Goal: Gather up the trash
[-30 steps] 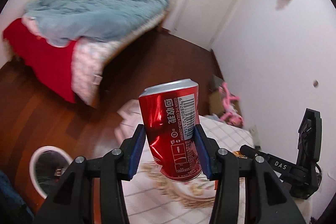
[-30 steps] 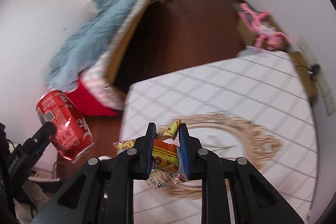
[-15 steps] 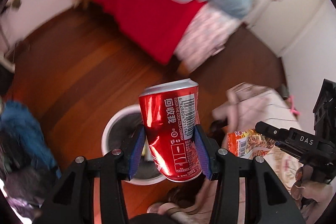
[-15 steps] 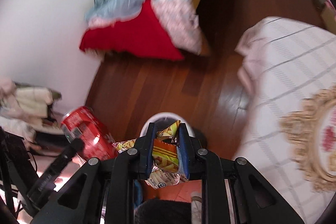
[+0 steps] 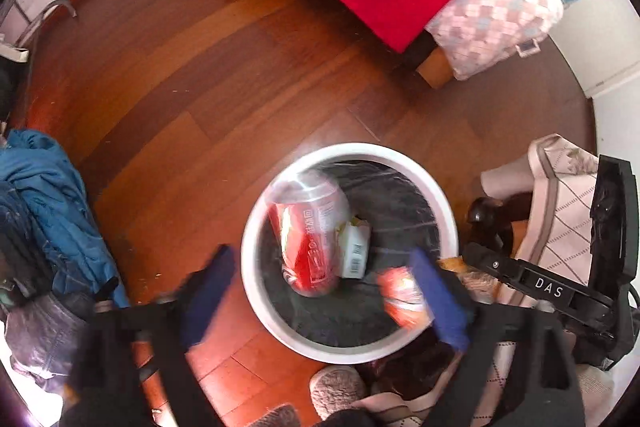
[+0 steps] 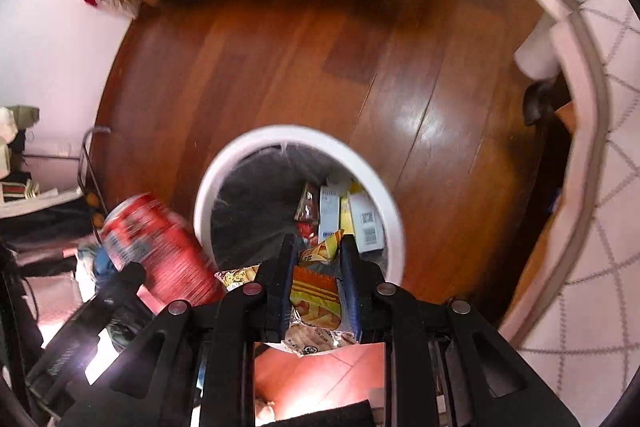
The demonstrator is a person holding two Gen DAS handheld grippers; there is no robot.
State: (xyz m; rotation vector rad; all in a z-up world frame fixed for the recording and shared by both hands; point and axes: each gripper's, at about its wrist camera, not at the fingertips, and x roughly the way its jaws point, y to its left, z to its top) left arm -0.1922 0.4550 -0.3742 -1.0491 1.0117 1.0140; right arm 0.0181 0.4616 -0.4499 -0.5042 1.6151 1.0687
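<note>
Open bin [image 5: 446, 211] mouth below; tablecloth [image 6: 592, 131] close beside.

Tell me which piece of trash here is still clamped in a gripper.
The snack wrapper, pinched between the right gripper's pads. The red soda can is loose, dropping into the white bin from the opening left gripper.

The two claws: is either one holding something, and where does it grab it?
The right claw pinches the snack wrapper across its crumpled middle. The left claw is opening; the red can has left it.
</note>
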